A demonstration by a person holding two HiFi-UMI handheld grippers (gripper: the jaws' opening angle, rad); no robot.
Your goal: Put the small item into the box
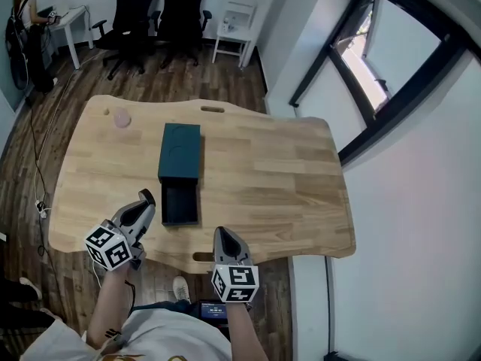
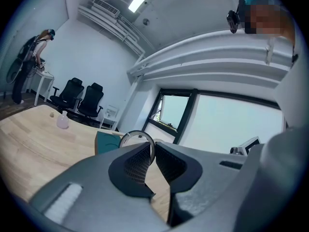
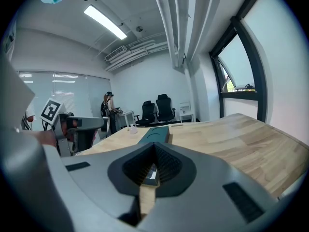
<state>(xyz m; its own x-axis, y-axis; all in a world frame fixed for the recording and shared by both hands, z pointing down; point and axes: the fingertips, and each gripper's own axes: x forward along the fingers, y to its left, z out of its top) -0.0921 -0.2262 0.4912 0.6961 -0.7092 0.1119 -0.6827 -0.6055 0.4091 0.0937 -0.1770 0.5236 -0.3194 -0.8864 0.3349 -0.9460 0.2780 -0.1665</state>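
A thin silvery ring point(image 2: 137, 131) sits pinched upright in the left tongs point(image 2: 153, 151), at 9 o'clock of the open drawer point(image 1: 180, 205) of the teal box point(image 1: 180, 153) on the worktop point(image 1: 285, 171); the right tongs point(image 3: 153, 170) are closed, empty

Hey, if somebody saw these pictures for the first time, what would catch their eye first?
First comes the dark green box in the middle of the wooden table, its drawer slid out toward the person. Next is the left gripper beside that drawer, its fingers shut on a thin ring. The right gripper is shut and empty at the table's near edge.
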